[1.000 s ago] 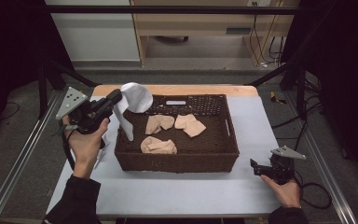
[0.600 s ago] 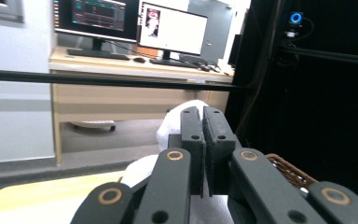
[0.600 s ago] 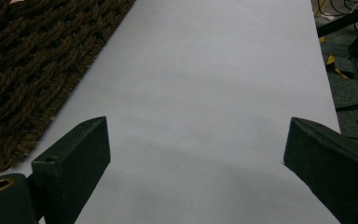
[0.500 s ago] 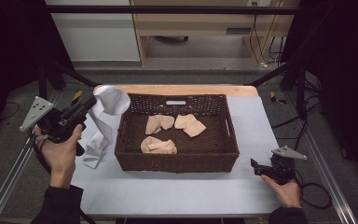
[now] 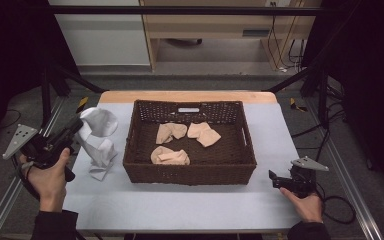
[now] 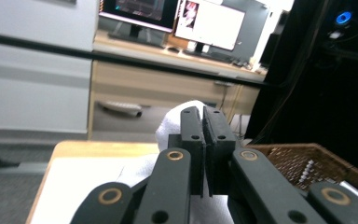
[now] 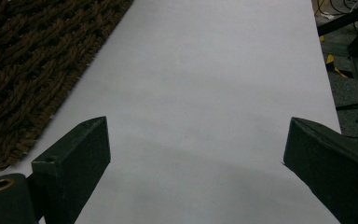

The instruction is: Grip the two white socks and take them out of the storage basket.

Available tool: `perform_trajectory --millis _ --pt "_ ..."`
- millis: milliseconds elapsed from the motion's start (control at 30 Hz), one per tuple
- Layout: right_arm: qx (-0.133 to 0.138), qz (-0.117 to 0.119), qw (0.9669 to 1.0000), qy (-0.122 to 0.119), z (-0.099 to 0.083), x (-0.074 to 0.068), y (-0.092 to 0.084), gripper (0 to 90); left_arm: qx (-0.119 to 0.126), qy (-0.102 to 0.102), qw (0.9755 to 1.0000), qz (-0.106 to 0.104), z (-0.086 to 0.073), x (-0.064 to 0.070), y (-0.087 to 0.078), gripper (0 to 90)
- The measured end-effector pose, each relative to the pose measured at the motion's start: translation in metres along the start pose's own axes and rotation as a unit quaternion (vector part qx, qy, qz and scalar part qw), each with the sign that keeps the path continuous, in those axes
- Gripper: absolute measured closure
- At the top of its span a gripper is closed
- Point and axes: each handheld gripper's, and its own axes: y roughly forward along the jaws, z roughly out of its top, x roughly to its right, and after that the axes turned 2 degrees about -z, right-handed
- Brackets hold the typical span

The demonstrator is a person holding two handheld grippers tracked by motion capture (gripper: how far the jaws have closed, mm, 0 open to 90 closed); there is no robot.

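The left gripper (image 5: pixel 77 125) sits at about nine o'clock from the basket (image 5: pixel 190 175), off the bench's left edge, and its fingers (image 6: pixel 192 135) are clamped tight on a white cloth (image 5: pixel 98 140). In the left gripper view the two fingers stand pressed together with the white cloth (image 6: pixel 177 119) bulging behind and below them. From the high view the cloth hangs from the fingers: its upper part is bunched at the tips, and its lower end trails down onto the grey bench (image 5: pixel 190 207), just beside the basket's left wall and apart from it.

Inside the brown wicker basket lie three beige cloths (image 5: pixel 170 156), two toward twelve o'clock and one toward seven o'clock.

The right gripper (image 5: pixel 275 179) rests on the bench at about four o'clock from the basket, near its right front corner. Its fingers (image 7: pixel 74 158) stand wide apart with bare bench between them, and the basket's woven wall (image 7: pixel 32 70) shows at ten o'clock in the right gripper view.
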Motion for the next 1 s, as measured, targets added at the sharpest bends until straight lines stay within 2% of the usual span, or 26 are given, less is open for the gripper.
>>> perform_trajectory --millis 67,133,167,200,233,333,367,400,433,467,533,600,633,733,767,900,933,967,1000 --pt "0.001 0.002 1.0000 0.001 0.000 0.000 0.000 7.4 -0.003 0.002 1.0000 0.005 -0.002 -0.002 0.000 87.2" --pt "0.002 0.001 1.0000 0.001 0.000 0.000 -0.001 7.4 -0.021 0.011 0.9996 0.016 -0.012 -0.004 0.000 87.1" --pt "0.002 0.001 1.0000 0.001 0.000 0.000 -0.001 7.4 -0.021 0.011 0.9996 0.016 -0.012 -0.004 0.000 87.1" --pt "0.003 0.003 1.0000 0.001 0.000 0.001 -0.002 7.4 -0.036 0.012 0.9991 0.021 -0.020 -0.006 0.001 87.2" --pt "0.003 0.003 1.0000 0.001 0.000 0.001 -0.002 7.4 -0.036 0.012 0.9991 0.021 -0.020 -0.006 0.001 87.2" --pt "0.004 0.005 1.0000 -0.001 0.000 0.001 -0.003 7.4 -0.067 0.014 0.9970 0.035 -0.035 -0.011 0.004 87.1" --pt "0.004 0.005 1.0000 -0.001 0.000 0.001 -0.003 7.4 -0.067 0.014 0.9970 0.035 -0.035 -0.011 0.004 87.1" --pt "0.004 0.005 1.0000 -0.003 0.000 0.000 -0.003 7.4 -0.083 0.015 0.9956 0.039 -0.042 -0.013 0.005 87.1" --pt "0.004 0.005 1.0000 -0.003 0.000 0.000 -0.003 7.4 -0.083 0.015 0.9956 0.039 -0.042 -0.013 0.005 87.1" --pt "0.003 0.004 1.0000 -0.006 -0.001 0.000 -0.002 7.4 -0.098 0.015 0.9941 0.043 -0.048 -0.015 0.006 87.0" --pt "0.004 0.004 1.0000 -0.006 -0.001 0.000 -0.002 7.4 -0.105 0.013 0.9934 0.044 -0.052 -0.016 0.007 87.0" --pt "0.003 0.005 1.0000 -0.006 -0.001 0.000 -0.003 7.4 -0.123 0.010 0.9914 0.045 -0.060 -0.020 0.010 87.0" --pt "0.003 0.005 1.0000 -0.006 -0.001 0.000 -0.003 7.4 -0.123 0.010 0.9914 0.045 -0.060 -0.020 0.010 86.9" --pt "0.004 0.004 1.0000 -0.008 -0.001 0.000 -0.003 7.3 -0.147 0.012 0.9879 0.046 -0.072 -0.021 0.016 86.9" --pt "0.004 0.004 1.0000 -0.008 -0.001 0.000 -0.003 7.3 -0.147 0.012 0.9879 0.046 -0.072 -0.021 0.016 86.8" --pt "0.003 0.003 1.0000 -0.008 -0.001 -0.001 -0.002 7.2 -0.183 0.021 0.9816 0.050 -0.088 -0.021 0.024 86.5" --pt "0.002 0.002 1.0000 -0.009 -0.001 -0.001 -0.002 7.3 -0.197 0.027 0.9786 0.053 -0.094 -0.022 0.028 86.2" --pt "0.002 0.002 1.0000 -0.009 -0.001 -0.001 -0.002 7.3 -0.197 0.027 0.9786 0.053 -0.094 -0.022 0.028 86.1" --pt "0.000 0.003 1.0000 -0.007 -0.001 -0.001 -0.002 7.3 -0.208 0.030 0.9762 0.054 -0.098 -0.023 0.029 85.6"
